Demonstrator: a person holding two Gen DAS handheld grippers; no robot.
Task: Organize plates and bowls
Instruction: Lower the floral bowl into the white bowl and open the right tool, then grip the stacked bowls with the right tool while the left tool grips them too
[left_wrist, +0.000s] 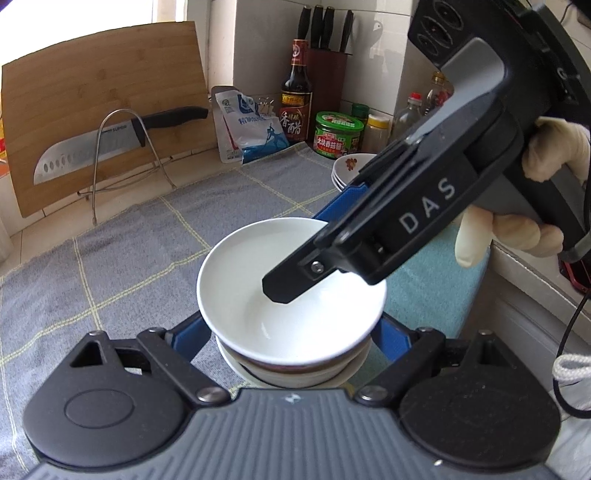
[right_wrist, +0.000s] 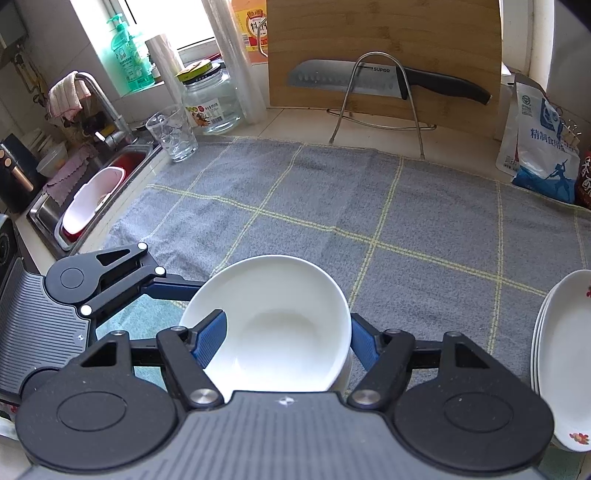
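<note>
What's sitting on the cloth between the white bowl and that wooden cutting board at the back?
Only bare grey cloth, then the wire knife stand before the cutting board; the right wrist view shows it beyond the white bowl.

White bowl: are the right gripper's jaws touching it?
Touching. The right wrist view shows the right gripper clamping the white bowl: one blue pad inside its rim, the other pressed against its outside.
</note>
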